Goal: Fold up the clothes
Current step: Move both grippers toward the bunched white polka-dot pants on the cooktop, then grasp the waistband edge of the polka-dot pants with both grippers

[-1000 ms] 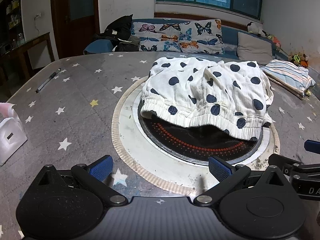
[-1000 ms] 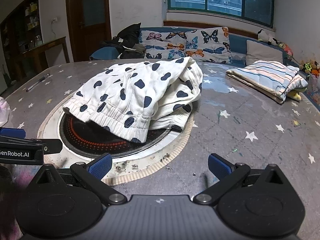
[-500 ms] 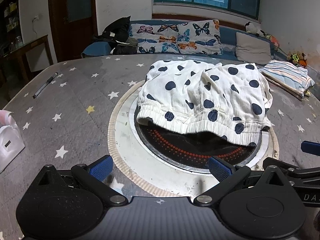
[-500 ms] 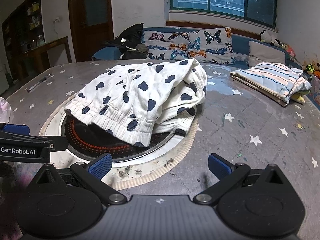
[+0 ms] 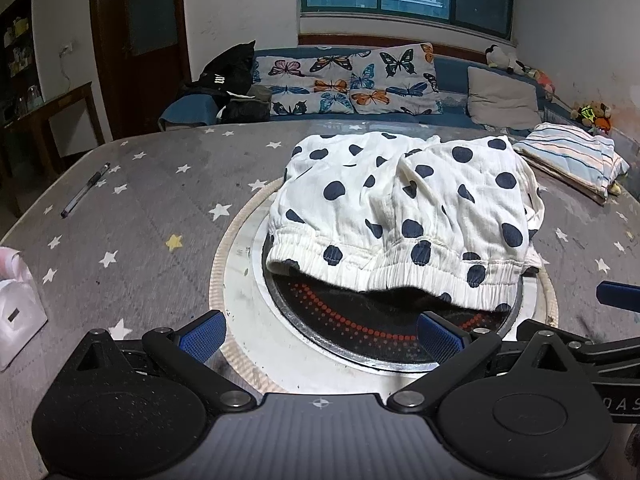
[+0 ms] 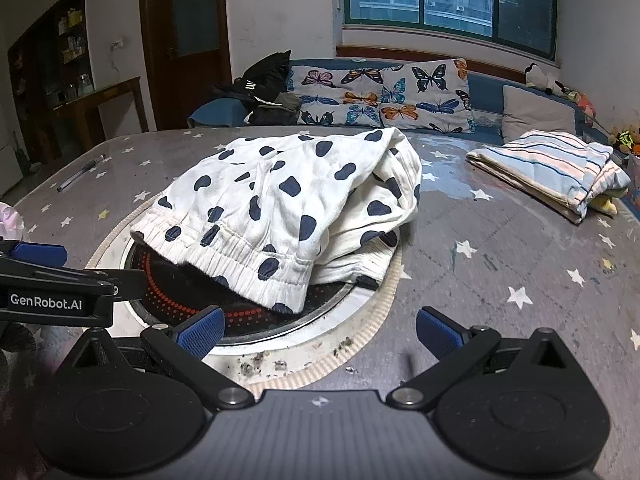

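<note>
White shorts with dark blue polka dots (image 5: 404, 212) lie bunched over the round black cooktop (image 5: 360, 324) in the table's middle, elastic waistband facing me; they also show in the right wrist view (image 6: 280, 208). My left gripper (image 5: 320, 336) is open and empty, just short of the waistband. My right gripper (image 6: 318, 332) is open and empty, near the shorts' right corner. The left gripper's finger (image 6: 36, 252) shows at the left of the right wrist view.
A folded striped garment (image 6: 556, 168) lies at the table's far right. A pen (image 5: 84, 192) lies far left. A white tissue pack (image 5: 16, 312) sits at the left edge. A sofa with butterfly cushions (image 5: 352, 84) stands behind the star-patterned table (image 5: 132, 216).
Both grippers have backed off and risen slightly; the shorts sit a little farther away in both views. The shorts have not moved.
</note>
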